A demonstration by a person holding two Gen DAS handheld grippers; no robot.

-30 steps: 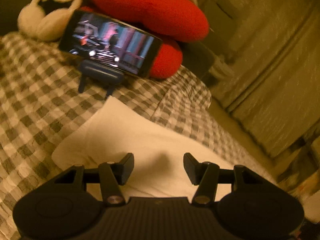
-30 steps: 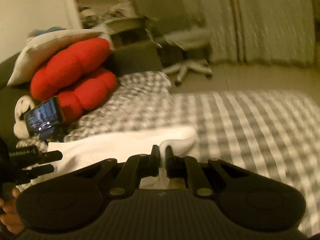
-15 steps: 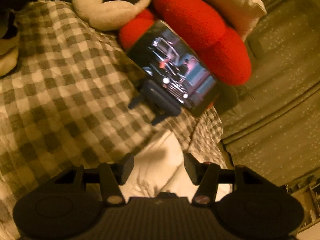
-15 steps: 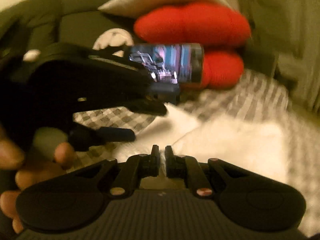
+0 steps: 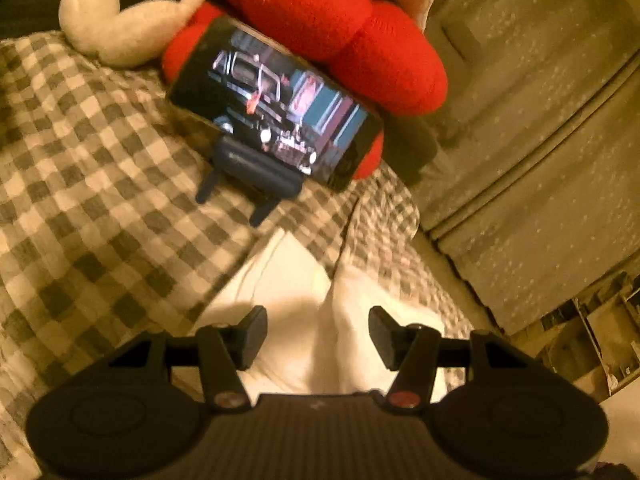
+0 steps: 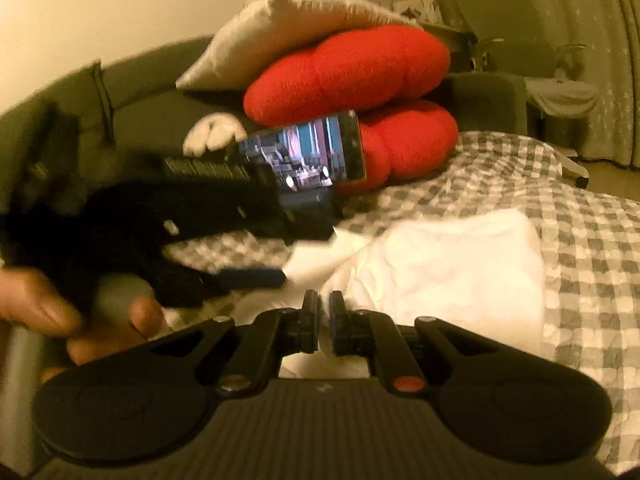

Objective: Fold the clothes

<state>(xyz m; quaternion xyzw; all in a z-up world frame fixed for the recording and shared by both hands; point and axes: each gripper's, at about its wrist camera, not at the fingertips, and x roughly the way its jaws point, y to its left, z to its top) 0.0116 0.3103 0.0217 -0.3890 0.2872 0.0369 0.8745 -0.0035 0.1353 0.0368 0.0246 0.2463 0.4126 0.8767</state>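
- On the bed with its grey-and-white checked cover [image 5: 100, 208] lies the white cloth garment [image 6: 452, 272], rumpled, one fold laid over the rest.
- No basket, box or other container shows in either view.
- Left tool [image 5: 318, 334] hangs just above the garment's near end, its jaws apart with only a raised white fold showing in the gap; its pads do not touch the cloth.
- Right tool [image 6: 324, 326] has its jaws drawn together on a thin edge of the white garment at the near side of the pile.
- Beyond the garment a dark phone with a lit screen [image 5: 276, 120] stands tilted on a small blue stand [image 5: 256, 170], leaning against a red plush cushion [image 5: 332, 28].
- From the right wrist view, a person's hand [image 6: 44, 312] grips the left tool at the left edge.
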